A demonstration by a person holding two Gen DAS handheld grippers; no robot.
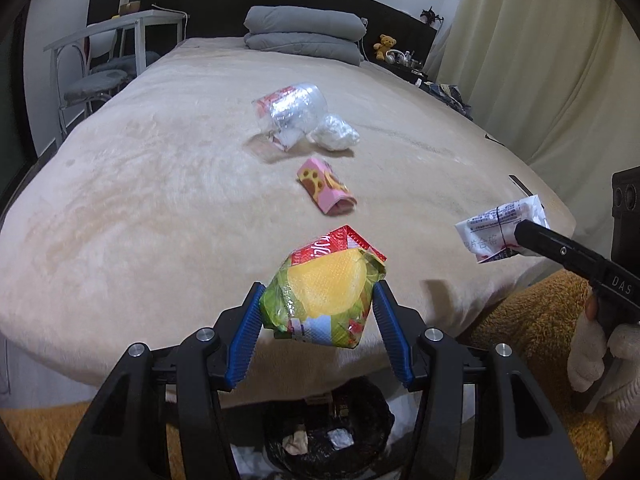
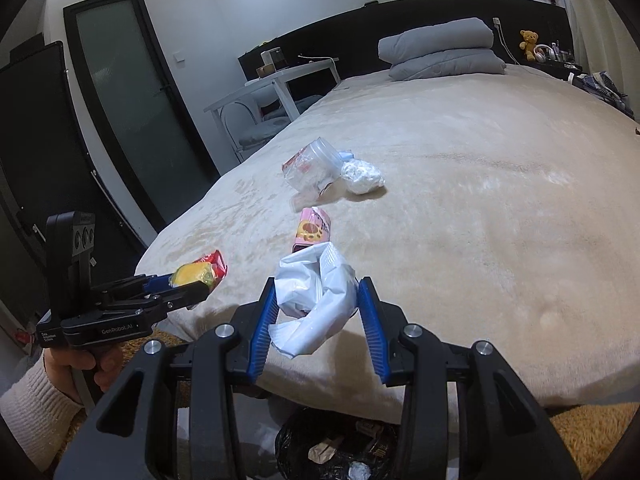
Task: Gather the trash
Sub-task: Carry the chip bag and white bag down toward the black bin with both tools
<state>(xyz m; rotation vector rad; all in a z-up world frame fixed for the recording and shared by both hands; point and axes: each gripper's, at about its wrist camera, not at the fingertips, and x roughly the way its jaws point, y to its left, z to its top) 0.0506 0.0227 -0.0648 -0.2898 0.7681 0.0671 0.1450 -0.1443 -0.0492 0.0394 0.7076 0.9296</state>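
The bed [image 1: 160,208] carries a matt, fuzzy beige fleece cover. The chip bag [image 1: 328,292] is glossy printed foil film, crinkled. The white wrapper [image 2: 316,300] is smooth, slightly shiny plastic film. The fingers [image 1: 246,336] carry ribbed blue plastic pads on matt black plastic frames with bright metal screw heads. At bottom centre, the bin liner [image 1: 372,412] is glossy black plastic. The clear jar [image 2: 316,160] is transparent plastic. The pink carton [image 1: 326,188] is printed paperboard.
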